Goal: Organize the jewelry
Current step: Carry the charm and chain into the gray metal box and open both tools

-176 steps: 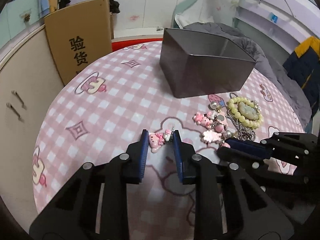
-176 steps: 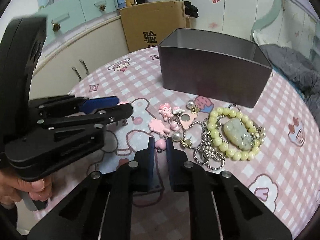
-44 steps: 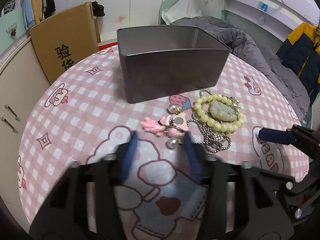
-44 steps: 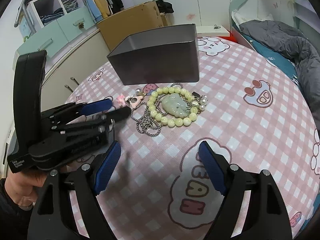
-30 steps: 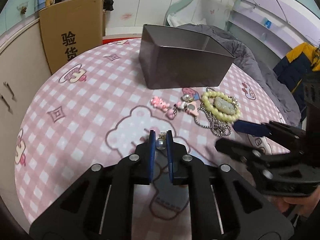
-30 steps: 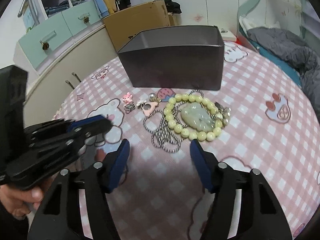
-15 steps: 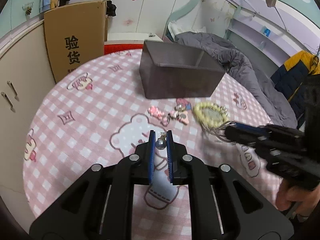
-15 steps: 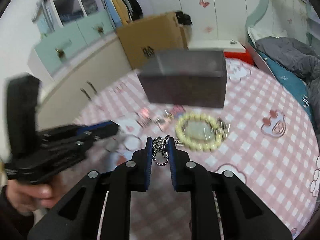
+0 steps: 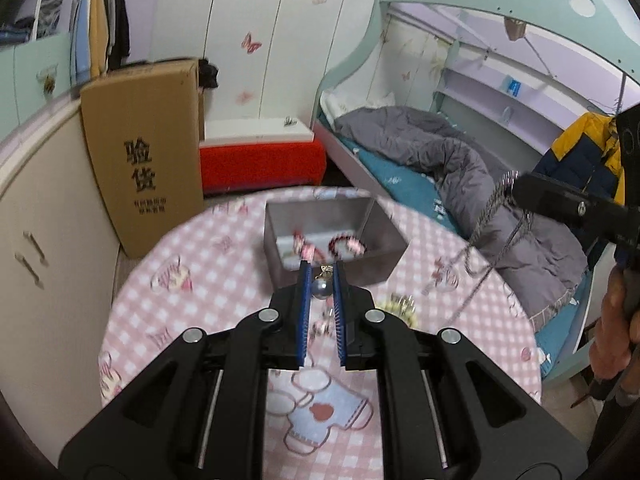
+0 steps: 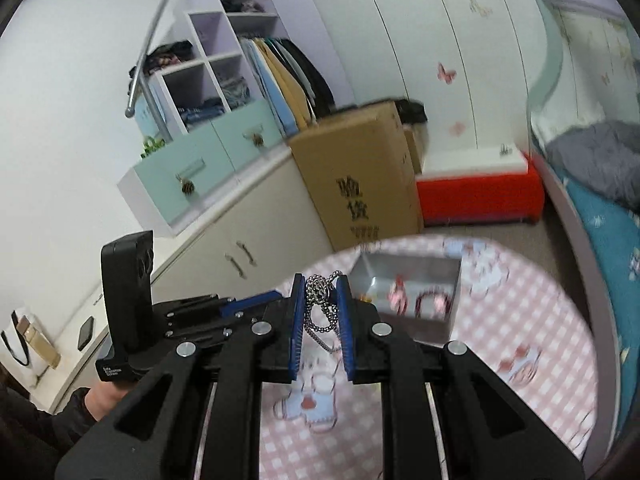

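Both grippers loaded, left gripper clamping a pearl earring, right gripper pinching the chain, probably bound for the gray box.

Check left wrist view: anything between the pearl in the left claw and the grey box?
Nothing solid. In the left wrist view the pearl charm, pinched in the left claw, hangs in open air just short of the grey box.

Motion blur smears the items inside the gray box, leaving them unidentifiable.
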Demonstrator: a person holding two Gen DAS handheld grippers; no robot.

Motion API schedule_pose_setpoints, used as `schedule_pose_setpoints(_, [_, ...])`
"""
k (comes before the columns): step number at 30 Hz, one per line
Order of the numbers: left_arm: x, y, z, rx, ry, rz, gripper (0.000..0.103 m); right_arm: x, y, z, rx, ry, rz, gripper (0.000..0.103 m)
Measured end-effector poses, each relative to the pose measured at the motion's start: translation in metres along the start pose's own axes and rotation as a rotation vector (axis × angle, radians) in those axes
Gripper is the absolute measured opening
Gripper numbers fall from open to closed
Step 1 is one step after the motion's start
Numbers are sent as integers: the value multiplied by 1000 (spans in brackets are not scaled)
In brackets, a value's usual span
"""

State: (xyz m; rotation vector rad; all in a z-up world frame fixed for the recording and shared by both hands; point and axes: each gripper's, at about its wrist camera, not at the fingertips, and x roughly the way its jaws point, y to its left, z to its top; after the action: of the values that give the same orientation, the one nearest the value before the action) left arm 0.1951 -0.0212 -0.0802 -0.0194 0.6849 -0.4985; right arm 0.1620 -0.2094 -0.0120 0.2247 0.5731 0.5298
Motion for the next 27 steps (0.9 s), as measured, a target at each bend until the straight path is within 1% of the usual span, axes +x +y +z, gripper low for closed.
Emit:
schedule_pose_setpoints(4, [-6,-5,30,25,-44,-2,11,-11,5,30,-40,-60,-1,14])
schedule_pose_setpoints(7, [-4,-10,56,47,-70,-6,11,-12,3,52,-49,-94,0,14])
schedule_pose_setpoints(10, [5,-11,74,45,-64,-26,11,-4,-3,70,-47,-102,-2,14])
schedule_pose_setpoints(13, [22,-9,88,30,-43,-42,11,15,-15,78,-31,-72,-9,14])
schedule_pose_setpoints(15, [41,-6,93,10,-9,-49,11,30,-26,78,-7,-40,-10,14])
schedule_pose_setpoints(18, [70,1,93,2,29,-47,12,68,-53,66,53,53,-34,16])
schedule_pose_setpoints(19, [78,2,92,8,45,-34,19,79,-63,61,84,82,-45,17])
schedule_pose_setpoints(20, [90,4,90,17,84,-6,41,87,-71,56,109,108,-62,19])
schedule_pose_setpoints(21, [96,6,88,16,105,17,60,92,-77,52,129,122,-81,34])
schedule_pose_setpoints(22, [99,8,86,11,104,39,89,96,-86,43,162,130,-103,61])
schedule_pose_setpoints(23, [95,11,82,3,58,59,94,97,-92,38,189,123,-117,77])
schedule_pose_setpoints(24, [93,12,80,3,43,71,94,95,-98,34,213,105,-129,92])
schedule_pose_setpoints(25, [92,14,78,3,41,92,94,92,-103,30,241,87,-134,95])
schedule_pose_setpoints(27, [90,19,75,-10,40,132,94,87,-111,26,288,83,-151,95])
